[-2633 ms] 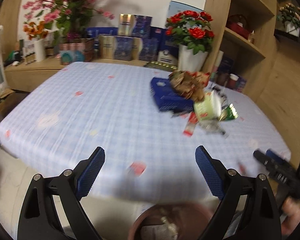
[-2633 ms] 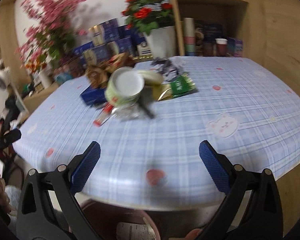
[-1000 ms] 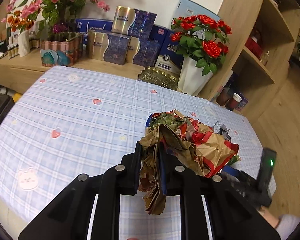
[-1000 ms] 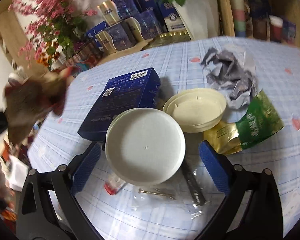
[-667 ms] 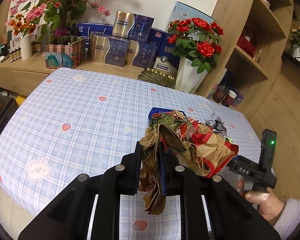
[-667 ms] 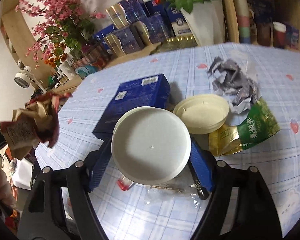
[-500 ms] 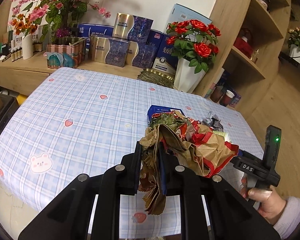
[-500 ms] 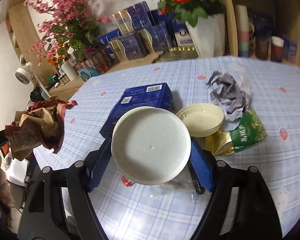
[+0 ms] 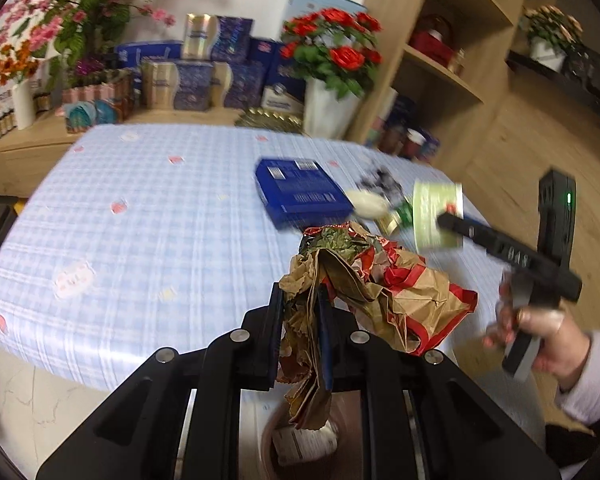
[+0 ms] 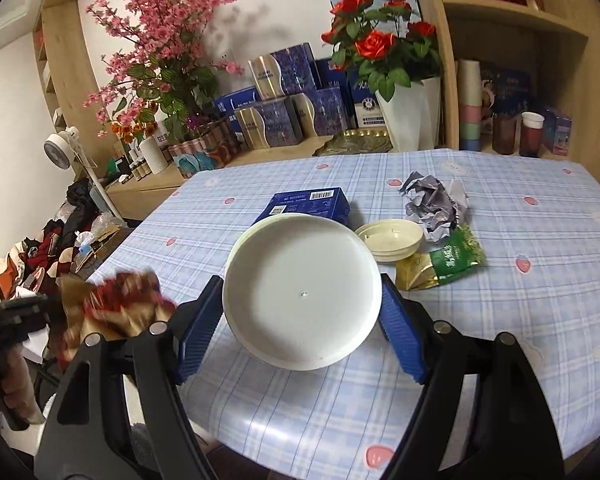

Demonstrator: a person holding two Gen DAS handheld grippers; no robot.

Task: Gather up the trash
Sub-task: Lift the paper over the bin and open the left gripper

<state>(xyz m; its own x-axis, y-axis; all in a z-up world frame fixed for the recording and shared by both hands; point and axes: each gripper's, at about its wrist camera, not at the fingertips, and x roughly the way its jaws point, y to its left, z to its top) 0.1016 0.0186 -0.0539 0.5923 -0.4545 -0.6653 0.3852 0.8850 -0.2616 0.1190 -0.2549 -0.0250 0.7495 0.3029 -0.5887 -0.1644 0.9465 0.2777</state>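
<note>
My left gripper (image 9: 302,336) is shut on a crumpled brown and red paper bag (image 9: 376,284), held over the table's near edge above a brown trash bin (image 9: 300,440). My right gripper (image 10: 302,320) is shut on a round white and green container (image 10: 302,292), lifted above the table; it also shows in the left wrist view (image 9: 438,216). On the table lie a blue box (image 10: 312,204), a cream lid (image 10: 390,238), crumpled grey paper (image 10: 434,204) and a green and gold packet (image 10: 440,262).
The blue checked table (image 10: 540,280) stands against a sideboard with gift boxes (image 10: 284,100), a white vase of red roses (image 10: 412,112) and pink blossoms (image 10: 160,40). A wooden shelf unit (image 10: 520,80) is at the right. Clutter lies on the floor at the left (image 10: 60,248).
Both grippers pulled back toward the table's near edge. The left carried the paper bag over the bin. The right closed on the white container and lifted it off the table.
</note>
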